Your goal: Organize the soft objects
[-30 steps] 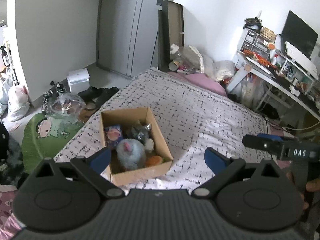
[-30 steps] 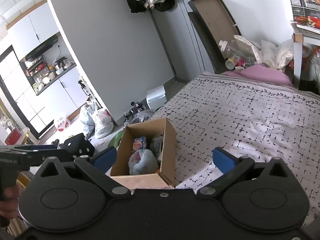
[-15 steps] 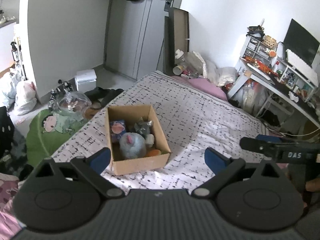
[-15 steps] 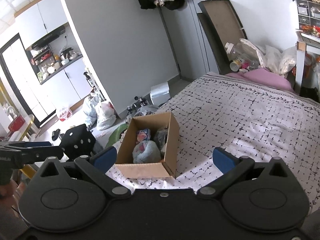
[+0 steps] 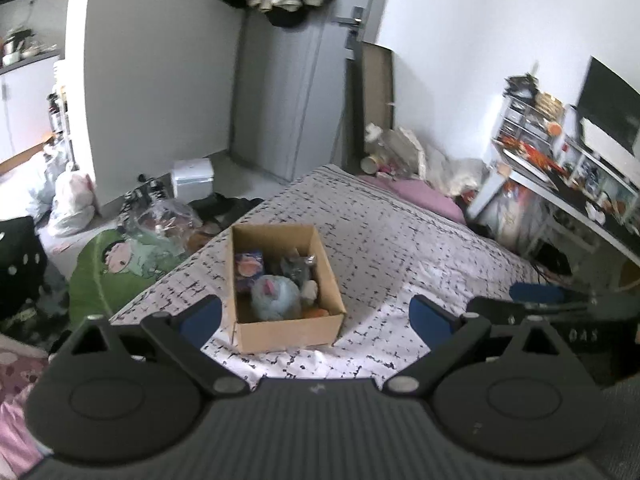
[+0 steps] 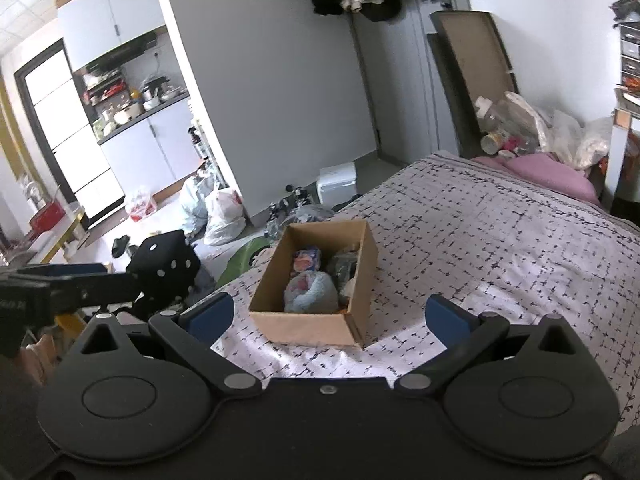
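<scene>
Both tools are spread wide and hold nothing: the left tool (image 5: 316, 314) and the right tool (image 6: 326, 316) hang above the near edge of the bed (image 5: 400, 248), well apart from the cardboard box (image 5: 286, 334). Inside it lie the soft toys, a blue-grey plush (image 5: 276, 296) uppermost. These look light and squashy, so a pinch across the plush's rounded middle should hold; the thin box walls would likely buckle.

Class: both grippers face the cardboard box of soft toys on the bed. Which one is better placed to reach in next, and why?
Left, marginally. The left gripper has its open jaws framing the cardboard box, looking down onto the blue plush. The right gripper, also open, sees it more obliquely.
</scene>
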A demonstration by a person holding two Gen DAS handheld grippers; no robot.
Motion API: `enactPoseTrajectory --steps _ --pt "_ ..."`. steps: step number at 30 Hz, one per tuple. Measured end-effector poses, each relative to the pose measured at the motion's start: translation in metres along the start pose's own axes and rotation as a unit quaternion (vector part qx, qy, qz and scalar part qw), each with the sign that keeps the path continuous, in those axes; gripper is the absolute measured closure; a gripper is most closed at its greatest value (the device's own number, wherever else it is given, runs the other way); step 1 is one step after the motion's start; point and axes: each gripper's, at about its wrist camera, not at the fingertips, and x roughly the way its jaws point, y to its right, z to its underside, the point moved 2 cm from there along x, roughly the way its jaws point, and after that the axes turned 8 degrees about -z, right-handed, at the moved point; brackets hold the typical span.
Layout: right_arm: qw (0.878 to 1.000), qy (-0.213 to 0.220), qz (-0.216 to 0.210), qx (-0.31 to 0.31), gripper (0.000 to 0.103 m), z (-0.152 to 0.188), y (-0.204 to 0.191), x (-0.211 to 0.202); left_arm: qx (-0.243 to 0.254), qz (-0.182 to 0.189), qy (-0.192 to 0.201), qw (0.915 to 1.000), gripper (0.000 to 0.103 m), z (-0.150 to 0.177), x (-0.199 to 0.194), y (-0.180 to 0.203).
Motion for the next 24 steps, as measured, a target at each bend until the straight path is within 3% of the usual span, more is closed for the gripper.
enactPoseTrajectory --steps 3,10,24 --pt "1.0 -0.005 -0.002 -0.006 0.0 0.001 -0.005 0.002 -0.009 -0.005 0.002 0.9999 0.004 0.0 0.0 -0.001" --pt "1.0 -0.006 0.003 0.008 0.0 0.002 -0.004 0.003 0.027 -0.012 -0.001 0.9996 0.004 0.0 0.002 0.01" --pt "1.0 -0.009 0.014 0.003 0.0 0.001 -0.002 0.005 0.052 -0.004 -0.01 0.9986 0.004 0.003 0.009 0.02"
